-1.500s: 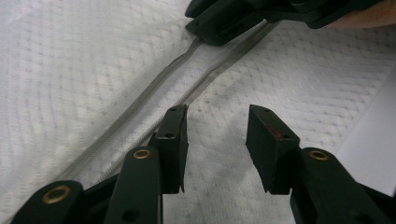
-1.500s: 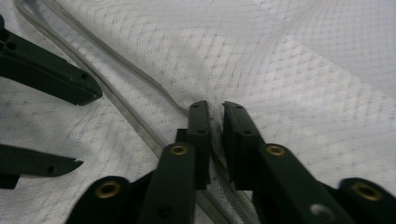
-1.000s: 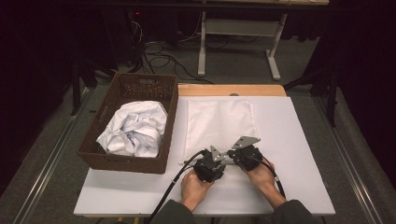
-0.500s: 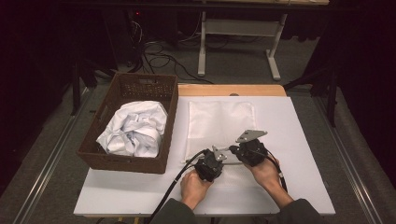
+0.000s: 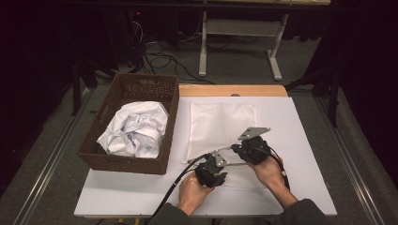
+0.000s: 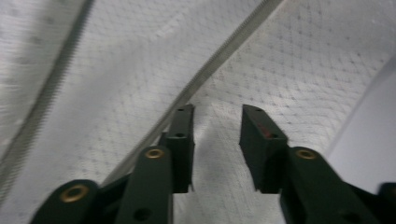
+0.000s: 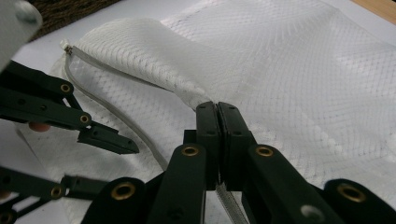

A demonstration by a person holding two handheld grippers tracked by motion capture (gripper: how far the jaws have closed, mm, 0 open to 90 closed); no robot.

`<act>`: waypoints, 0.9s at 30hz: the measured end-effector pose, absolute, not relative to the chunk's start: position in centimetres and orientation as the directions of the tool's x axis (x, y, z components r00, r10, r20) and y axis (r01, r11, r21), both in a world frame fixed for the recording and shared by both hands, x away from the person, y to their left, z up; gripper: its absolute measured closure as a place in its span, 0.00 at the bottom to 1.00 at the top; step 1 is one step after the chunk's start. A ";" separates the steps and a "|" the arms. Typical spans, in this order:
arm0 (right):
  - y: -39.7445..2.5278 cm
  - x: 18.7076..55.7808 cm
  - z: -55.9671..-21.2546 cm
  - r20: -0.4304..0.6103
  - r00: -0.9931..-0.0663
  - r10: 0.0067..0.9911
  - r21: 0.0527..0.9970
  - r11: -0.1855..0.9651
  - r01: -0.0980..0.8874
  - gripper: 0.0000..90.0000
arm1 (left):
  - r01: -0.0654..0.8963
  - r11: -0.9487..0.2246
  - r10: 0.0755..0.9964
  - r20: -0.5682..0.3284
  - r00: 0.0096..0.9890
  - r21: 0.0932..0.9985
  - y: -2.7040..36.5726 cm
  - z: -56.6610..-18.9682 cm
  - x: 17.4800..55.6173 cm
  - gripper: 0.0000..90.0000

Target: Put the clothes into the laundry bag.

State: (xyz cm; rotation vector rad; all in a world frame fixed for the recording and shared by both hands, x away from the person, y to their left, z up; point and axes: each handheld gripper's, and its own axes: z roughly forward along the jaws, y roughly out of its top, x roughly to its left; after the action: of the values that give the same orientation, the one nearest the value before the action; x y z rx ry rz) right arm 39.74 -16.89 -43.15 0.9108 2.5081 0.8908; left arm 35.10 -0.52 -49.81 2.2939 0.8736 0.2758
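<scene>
2 grippers low over the near end of a mesh bag flat on the white table in the high view: left gripper at its near edge, right gripper just beside, basket of crumpled cloth to the left

Left gripper view: jaws apart, empty, over mesh beside the zipper

Right gripper view: jaws clamped on the bag's top layer, lifting a fold; left gripper open alongside

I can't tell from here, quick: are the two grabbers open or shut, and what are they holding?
Left gripper: open, jaws apart over the mesh bag, holding nothing.
Right gripper: shut, pinching the mesh bag's top layer by the zipper.
</scene>
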 end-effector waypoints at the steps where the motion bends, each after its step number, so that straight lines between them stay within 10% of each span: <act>1: -16.8 39.8 -43.2 -0.090 -0.745 0.661 0.652 0.604 0.458 0.99 | 0.517 -0.567 0.653 -0.033 0.757 0.641 -0.7 -50.0 35.1 0.67; 7: -16.6 39.8 -43.0 -0.085 -0.743 0.664 0.655 0.599 0.460 0.99 | 0.513 -0.582 0.641 -0.032 0.767 0.631 -1.2 -50.4 34.9 0.68; 15: -16.6 39.9 -42.6 -0.095 -0.740 0.666 0.654 0.602 0.457 0.99 | 0.474 -0.615 0.622 0.017 0.783 0.630 -1.9 -50.5 34.7 0.99; 27: -16.7 40.0 -42.3 -0.092 -0.742 0.664 0.653 0.603 0.459 0.99 | 0.485 -0.644 0.560 -0.067 0.826 0.591 -0.9 -48.9 33.5 0.99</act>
State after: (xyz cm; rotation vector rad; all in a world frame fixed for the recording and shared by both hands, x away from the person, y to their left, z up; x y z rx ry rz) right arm 39.97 -16.75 -42.33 0.9089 2.5064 0.8869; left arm 33.54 -0.89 -48.89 2.3929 0.7639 0.1611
